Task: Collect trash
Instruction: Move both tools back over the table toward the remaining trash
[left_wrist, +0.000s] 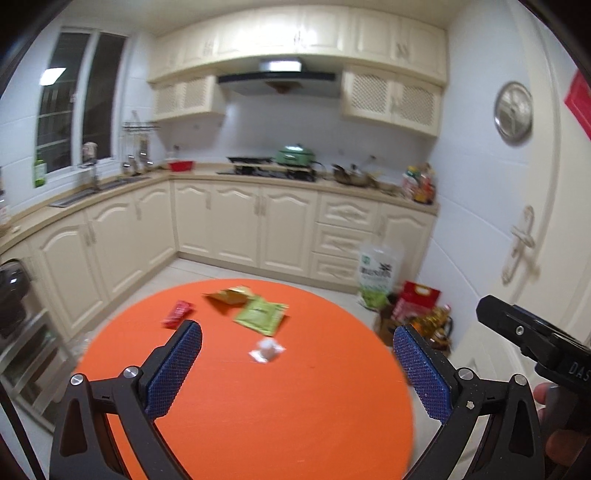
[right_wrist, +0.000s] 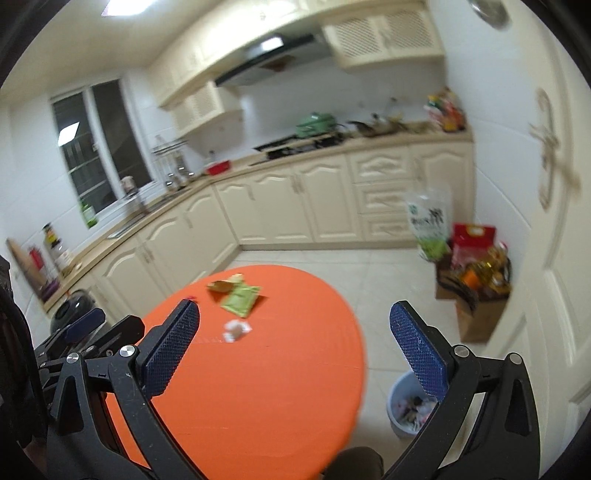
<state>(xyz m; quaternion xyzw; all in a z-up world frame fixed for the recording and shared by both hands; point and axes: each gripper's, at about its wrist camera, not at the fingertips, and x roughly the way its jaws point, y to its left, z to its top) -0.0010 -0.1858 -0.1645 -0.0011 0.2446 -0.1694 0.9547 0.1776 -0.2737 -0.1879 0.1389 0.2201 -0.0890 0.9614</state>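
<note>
The round orange table (left_wrist: 258, 406) carries all the trash that can be seen, and every piece lies toward its far edge, away from the two grippers. The largest piece is a green packet (left_wrist: 261, 314), lying flat; a crumpled yellow-brown wrapper (left_wrist: 229, 295) is just behind it, nearer the far edge, and seems to touch or overlap its corner, though the blur does not let me be sure. A red wrapper (left_wrist: 177, 313) lies apart from them, toward the far left edge. The smallest piece, a white crumpled scrap (left_wrist: 266, 350), sits alone, a little closer to the centre of the table than the others. On the floor beside the right edge of the table stands a pale blue waste bin (right_wrist: 400, 413), and it already holds some scraps, so part of the collecting may be done; I cannot say more from this. The left gripper (left_wrist: 297, 363) hovers above the near part of the table with its jaws wide apart and nothing between them. The right gripper (right_wrist: 293, 349) is also above the near edge, jaws wide and empty. As I judge it, four pieces are left on the table and none is grasped yet, so most of the visible work remains.
</note>
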